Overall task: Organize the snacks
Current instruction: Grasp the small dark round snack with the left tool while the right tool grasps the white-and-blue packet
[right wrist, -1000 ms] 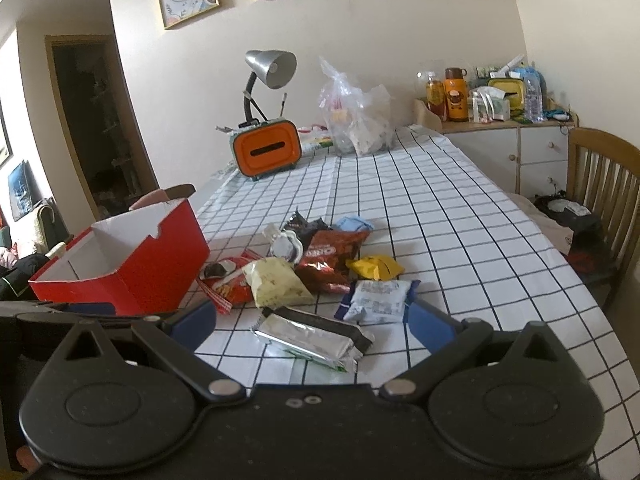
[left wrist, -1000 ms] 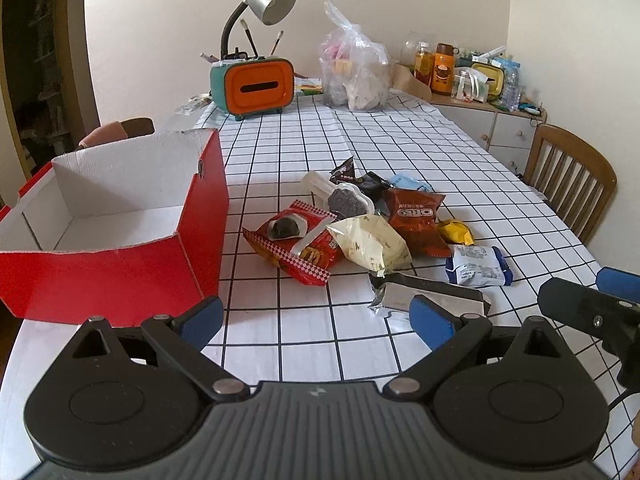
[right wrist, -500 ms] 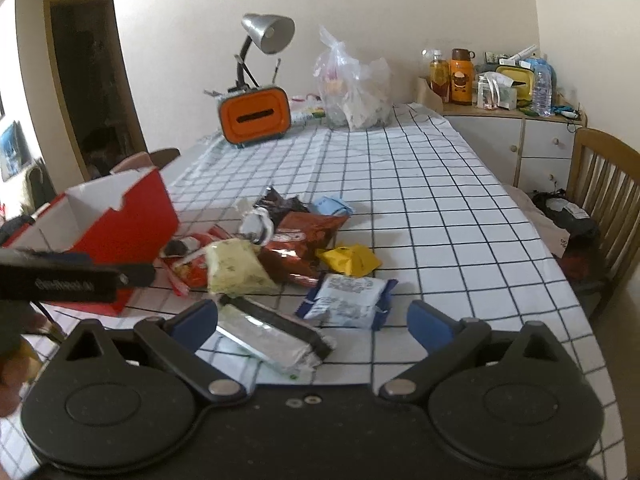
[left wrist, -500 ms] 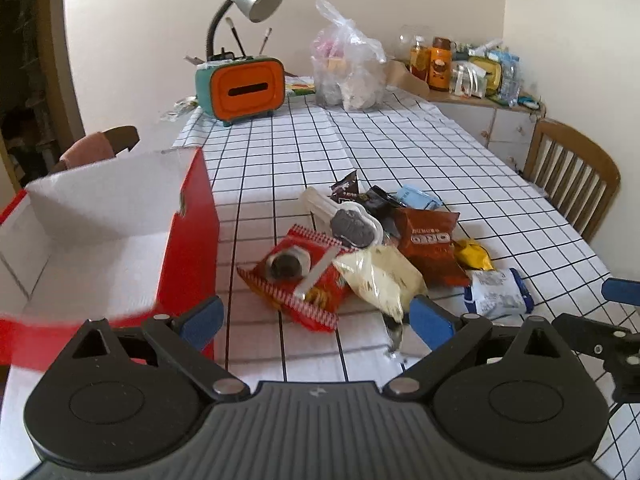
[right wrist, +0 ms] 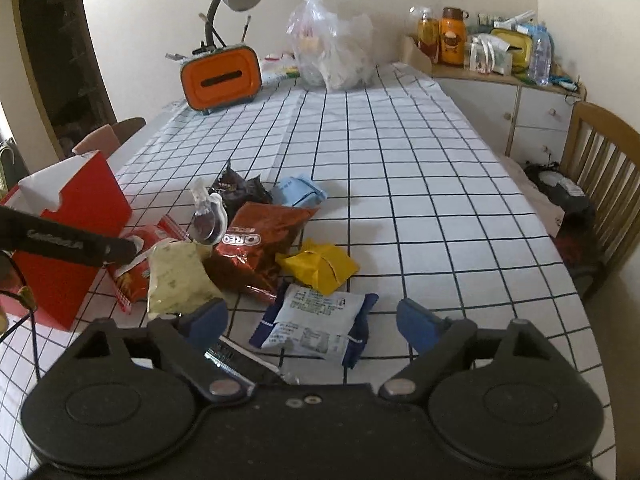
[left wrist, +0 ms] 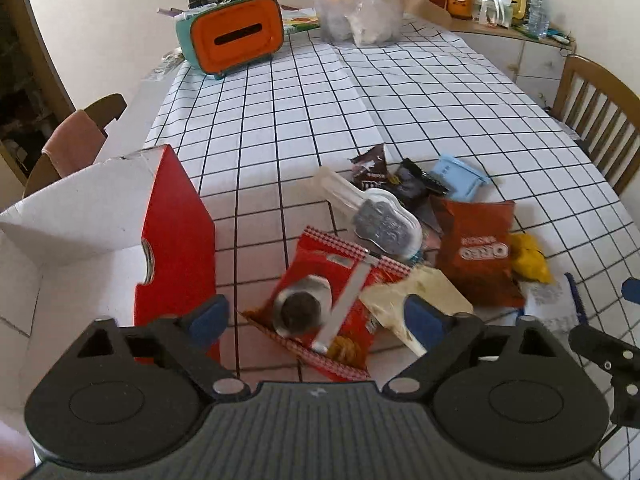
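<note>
A pile of snack packets lies on the checked tablecloth. My left gripper (left wrist: 316,316) is open and empty, just above a red packet (left wrist: 320,300) with a pale cream packet (left wrist: 416,300) to its right. A brown Oreo bag (left wrist: 476,252) and a yellow packet (left wrist: 528,258) lie further right. An open red box (left wrist: 172,240) with a white inside stands at the left. My right gripper (right wrist: 312,320) is open and empty over a white and blue packet (right wrist: 316,320). A silver packet (right wrist: 240,360) lies partly under the right gripper's left finger. The Oreo bag (right wrist: 260,244) lies beyond.
An orange and teal tissue box (left wrist: 236,36) with a lamp and a clear plastic bag (left wrist: 356,8) stand at the table's far end. A wooden chair (right wrist: 600,184) is at the right, another chair (left wrist: 76,140) at the left. A cluttered sideboard (right wrist: 500,76) is behind.
Both grippers have moved forward and down toward the snack pile. The left one now hangs over the red packet, the right one over the white and blue packet. Both stay open.
</note>
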`<state>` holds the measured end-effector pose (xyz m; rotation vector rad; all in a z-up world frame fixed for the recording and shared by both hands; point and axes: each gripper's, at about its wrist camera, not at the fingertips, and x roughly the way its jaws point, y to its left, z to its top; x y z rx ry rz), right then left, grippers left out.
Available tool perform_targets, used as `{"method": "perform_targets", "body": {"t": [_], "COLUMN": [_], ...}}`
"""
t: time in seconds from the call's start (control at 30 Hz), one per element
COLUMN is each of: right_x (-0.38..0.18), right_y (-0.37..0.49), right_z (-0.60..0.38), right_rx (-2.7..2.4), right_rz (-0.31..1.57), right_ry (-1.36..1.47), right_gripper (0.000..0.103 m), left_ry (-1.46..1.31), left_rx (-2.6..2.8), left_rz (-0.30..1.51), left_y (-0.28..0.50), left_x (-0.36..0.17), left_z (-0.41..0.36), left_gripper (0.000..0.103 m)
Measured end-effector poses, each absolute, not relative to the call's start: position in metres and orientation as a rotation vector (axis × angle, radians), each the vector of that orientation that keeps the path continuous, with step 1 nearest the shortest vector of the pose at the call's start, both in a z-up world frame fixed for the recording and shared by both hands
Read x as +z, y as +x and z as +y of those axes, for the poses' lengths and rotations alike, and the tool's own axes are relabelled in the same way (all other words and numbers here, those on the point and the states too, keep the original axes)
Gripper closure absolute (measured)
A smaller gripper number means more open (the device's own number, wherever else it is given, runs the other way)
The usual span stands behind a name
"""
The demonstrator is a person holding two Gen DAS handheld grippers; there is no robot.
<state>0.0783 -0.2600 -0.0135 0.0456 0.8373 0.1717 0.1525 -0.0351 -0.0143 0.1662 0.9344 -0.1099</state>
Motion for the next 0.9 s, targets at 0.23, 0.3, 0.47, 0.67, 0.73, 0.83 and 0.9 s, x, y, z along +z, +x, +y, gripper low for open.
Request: {"method": "perform_targets", "body": {"t": [0.23, 0.3, 0.47, 0.67, 0.73, 0.83, 0.9], "right_x": [-0.030, -0.034, -0.038, -0.046, -0.047, -0.047, -0.048], "right_y": [0.101, 0.106, 0.111, 0.115, 0.115, 0.114, 0.114], "right_z": [-0.260, -0.259, -0.255, -0.248, -0.247, -0.247, -0.248], "right_rx": [0.178, 0.178, 0.173, 0.146, 0.137, 0.116, 0.112], "right_rz": [0.919, 0.937, 0.950, 0.960, 0.962, 0.955, 0.963], "right_ry": [0.073, 0.076, 0.071, 0.020, -0.004, -0.028, -0.031], "right_gripper": [0.023, 0.025, 0.026, 0.027, 0.028, 0.028, 0.028], "left_ry": [0.179, 0.178, 0.146, 0.140, 0.138, 0.135, 0.140], "left_rx": [-0.092, -0.085, -0.083, -0.086, -0.082, -0.076, -0.075], "left_rz": [1.000, 1.023, 1.039, 1.038, 1.032, 1.024, 1.018], "left_y": [0.167, 0.171, 0.176, 0.177, 0.177, 0.176, 0.175], "left_x": [-0.028, -0.032, -0.035, -0.037, -0.036, -0.035, -0.034], "left_z": [-0.031, -0.030, -0.026, -0.025, -0.023, -0.020, -0.021], "left_gripper": [0.038, 0.041, 0.045, 0.048, 0.053, 0.062, 0.065]}}
